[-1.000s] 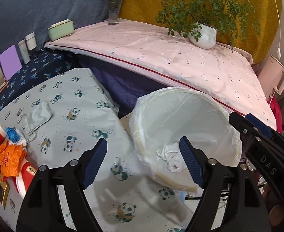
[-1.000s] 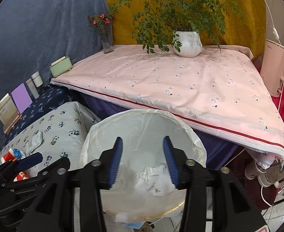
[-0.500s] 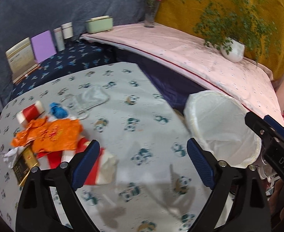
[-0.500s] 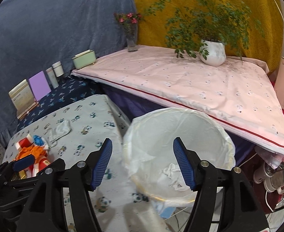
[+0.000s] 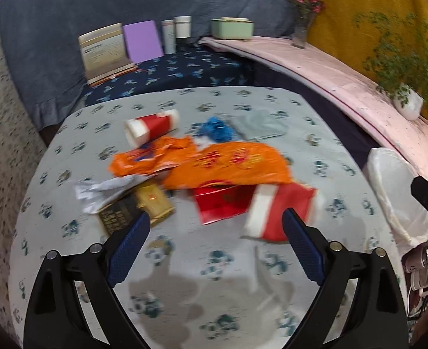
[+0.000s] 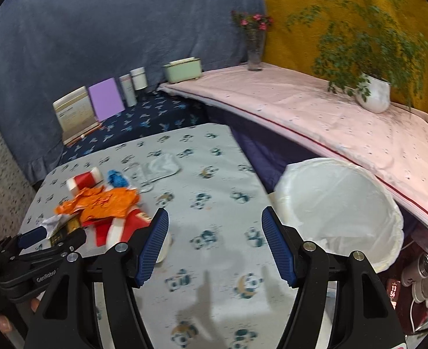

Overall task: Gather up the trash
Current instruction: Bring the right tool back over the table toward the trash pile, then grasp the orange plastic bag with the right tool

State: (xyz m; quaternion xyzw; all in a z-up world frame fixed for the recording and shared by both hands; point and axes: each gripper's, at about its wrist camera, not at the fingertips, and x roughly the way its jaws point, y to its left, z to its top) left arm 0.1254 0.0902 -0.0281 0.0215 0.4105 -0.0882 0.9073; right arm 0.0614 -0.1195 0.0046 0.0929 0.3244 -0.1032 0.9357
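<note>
Both grippers, left (image 5: 215, 226) and right (image 6: 214, 238), are empty with jaws apart. Risk: overlapping wrappers (image 5: 228, 165) mid-table (image 5: 68, 232) may snag neighbours, dropping pieces short of the bin (image 6: 339, 203).

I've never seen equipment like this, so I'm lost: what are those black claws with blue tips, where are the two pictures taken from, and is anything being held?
No robot here: a person holds a two-finger grabber in each hand, each carrying a wide-angle camera looking along its fingers. One picture comes from the left gripper, the other from the right gripper. Both stand open and hold nothing. On the panda-print tablecloth lies litter: a crumpled orange wrapper, a red-and-white paper cup, a flattened red carton. Beside the table stands a white-lined waste bin.
</note>
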